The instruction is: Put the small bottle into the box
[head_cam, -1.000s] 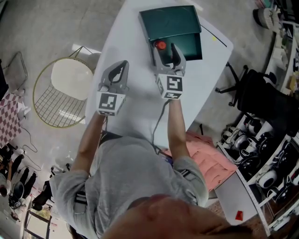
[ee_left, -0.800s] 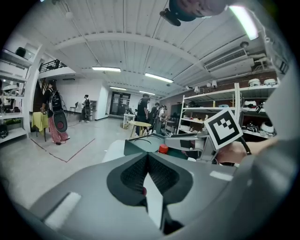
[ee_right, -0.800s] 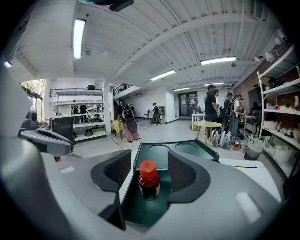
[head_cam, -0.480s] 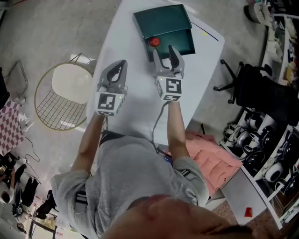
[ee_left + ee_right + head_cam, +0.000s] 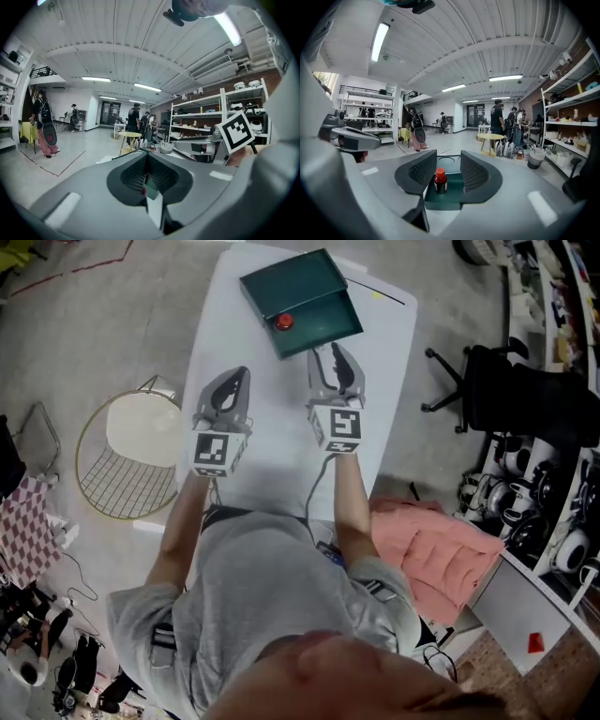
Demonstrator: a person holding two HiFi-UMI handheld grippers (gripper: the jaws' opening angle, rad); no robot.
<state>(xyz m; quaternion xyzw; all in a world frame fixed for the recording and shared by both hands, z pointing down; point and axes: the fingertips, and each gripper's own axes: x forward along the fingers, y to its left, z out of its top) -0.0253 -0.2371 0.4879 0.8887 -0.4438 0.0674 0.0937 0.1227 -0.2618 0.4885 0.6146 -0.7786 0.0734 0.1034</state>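
The small bottle point(image 5: 282, 322), dark with a red cap, stands upright in the tray of the dark green box point(image 5: 330, 319), whose lid point(image 5: 289, 281) lies open behind it. My right gripper point(image 5: 335, 357) hovers just short of the box; its jaws have just been closing, are still apart, and hold nothing. In the right gripper view the bottle point(image 5: 440, 180) shows beyond the right gripper point(image 5: 447, 164), standing in the box point(image 5: 459, 193) and touching neither pad. My left gripper point(image 5: 234, 379) hangs over the white table to the left, shut and empty, its pads together in the left gripper point(image 5: 147, 161) view.
The white table point(image 5: 394, 381) ends close to the right of the box. A round wire chair point(image 5: 141, 423) stands at the left, a black office chair point(image 5: 525, 399) at the right, and a pink cloth point(image 5: 431, 549) lies by the shelves. People stand far off in the room.
The right gripper has drawn back from the box toward the person, and its jaws have narrowed. The bottle stays standing in the tray. Both grippers have lifted a little.
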